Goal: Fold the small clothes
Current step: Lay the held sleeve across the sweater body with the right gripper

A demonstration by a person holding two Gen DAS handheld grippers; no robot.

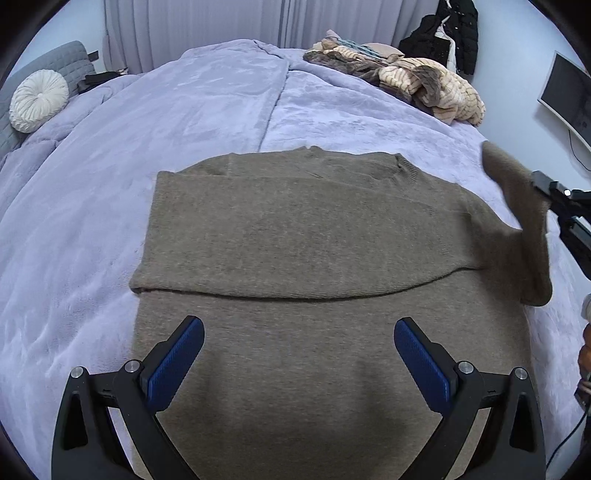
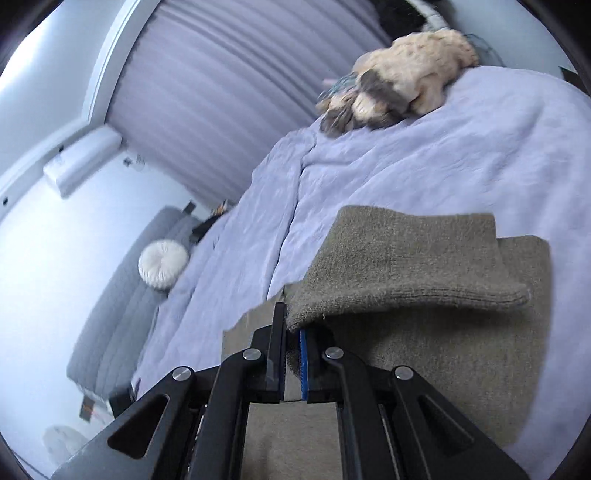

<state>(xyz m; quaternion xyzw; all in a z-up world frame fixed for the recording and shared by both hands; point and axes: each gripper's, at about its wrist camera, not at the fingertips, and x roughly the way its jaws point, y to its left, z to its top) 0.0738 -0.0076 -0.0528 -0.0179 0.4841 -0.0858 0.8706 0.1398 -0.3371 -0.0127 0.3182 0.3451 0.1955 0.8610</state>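
Note:
A brown knit sweater (image 1: pixel 295 229) lies flat on the lavender bed (image 1: pixel 207 110), its left sleeve folded across the chest. My left gripper (image 1: pixel 299 350) is open and empty, hovering over the sweater's lower body. My right gripper (image 2: pixel 293 332) is shut on the sweater's right sleeve (image 2: pixel 406 266) and holds it lifted off the bed. That raised sleeve (image 1: pixel 517 206) also shows at the right edge of the left wrist view, with the right gripper's body (image 1: pixel 565 206) behind it.
A pile of beige and brown clothes (image 1: pixel 413 81) lies at the bed's far right. A round white cushion (image 1: pixel 37 99) rests on a grey headboard at the far left. A monitor (image 1: pixel 569 99) and dark hanging coats (image 1: pixel 443 33) stand by the right wall.

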